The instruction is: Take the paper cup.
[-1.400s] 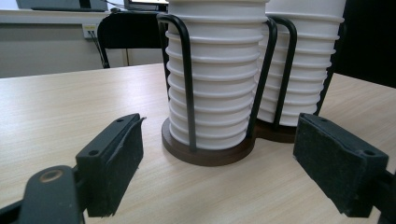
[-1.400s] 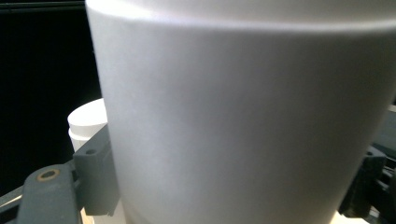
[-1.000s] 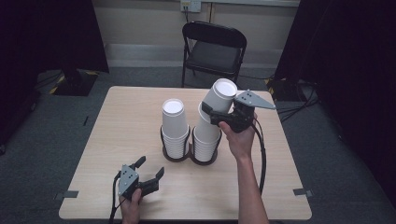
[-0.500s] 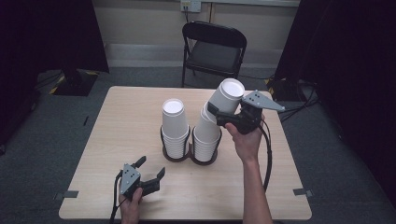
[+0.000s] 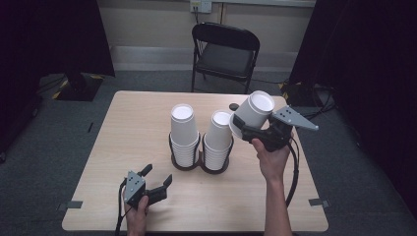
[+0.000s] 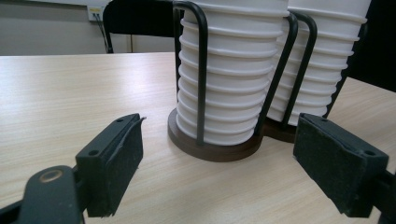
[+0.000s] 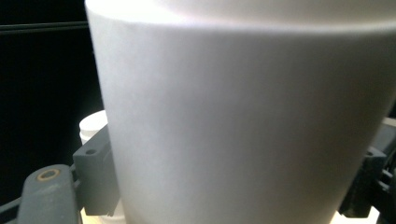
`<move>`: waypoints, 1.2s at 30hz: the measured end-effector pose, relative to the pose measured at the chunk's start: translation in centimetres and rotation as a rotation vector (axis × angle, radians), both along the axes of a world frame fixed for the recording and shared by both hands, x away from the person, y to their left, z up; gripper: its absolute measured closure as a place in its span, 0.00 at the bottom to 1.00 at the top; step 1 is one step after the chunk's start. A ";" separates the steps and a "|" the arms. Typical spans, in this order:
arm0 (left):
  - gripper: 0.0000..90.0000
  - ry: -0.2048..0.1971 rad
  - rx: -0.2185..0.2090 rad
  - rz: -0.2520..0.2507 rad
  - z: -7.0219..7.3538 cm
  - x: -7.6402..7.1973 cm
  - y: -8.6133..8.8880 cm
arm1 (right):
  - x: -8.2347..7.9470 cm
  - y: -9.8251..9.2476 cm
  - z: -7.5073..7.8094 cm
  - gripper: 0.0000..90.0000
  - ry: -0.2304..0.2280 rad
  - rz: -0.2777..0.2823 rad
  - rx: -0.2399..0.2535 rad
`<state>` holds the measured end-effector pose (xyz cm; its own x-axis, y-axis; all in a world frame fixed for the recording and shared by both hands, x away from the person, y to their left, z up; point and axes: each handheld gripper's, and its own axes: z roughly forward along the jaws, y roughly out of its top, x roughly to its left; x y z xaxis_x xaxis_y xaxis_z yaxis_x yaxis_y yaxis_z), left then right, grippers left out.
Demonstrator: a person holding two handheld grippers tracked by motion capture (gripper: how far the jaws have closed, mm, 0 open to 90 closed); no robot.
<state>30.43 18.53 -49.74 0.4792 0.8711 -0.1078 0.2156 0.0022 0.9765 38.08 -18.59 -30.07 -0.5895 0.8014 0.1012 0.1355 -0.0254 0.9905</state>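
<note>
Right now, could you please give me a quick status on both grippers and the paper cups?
Right gripper shut on white paper cup, tilted, clear of right-hand cup stack. Left gripper open, jaws empty, on the wooden table. Nothing in the way.

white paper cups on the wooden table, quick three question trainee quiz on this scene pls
1. True or false: the right gripper holds a white paper cup tilted, clear of the stacks.
2. How many stacks of upside-down white cups stand in the black wire double holder?
3. The left gripper is: A) shut on a cup, B) open over the light wooden table, C) touching the holder.

Key: 1 true; 2 two; 3 B.
</note>
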 end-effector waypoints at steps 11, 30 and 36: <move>0.22 -0.020 0.013 -0.015 0.0 -0.1 -1.0 | -2.6 -0.9 -2.7 0.17 0.044 -0.024 0.011; 0.24 -0.034 -0.039 -0.156 0.3 -0.5 -2.4 | -6.8 1.0 -9.3 0.17 0.168 -0.034 0.022; 0.30 -0.034 -0.055 -0.178 0.3 -0.6 -2.5 | -7.5 1.7 -10.8 0.18 0.199 -0.022 0.077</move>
<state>29.85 15.98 -49.41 0.6297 0.7651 -0.1343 0.1842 0.0209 0.9827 30.61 -16.86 -40.90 -0.5346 0.7990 0.2752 0.3264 -0.1052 0.9394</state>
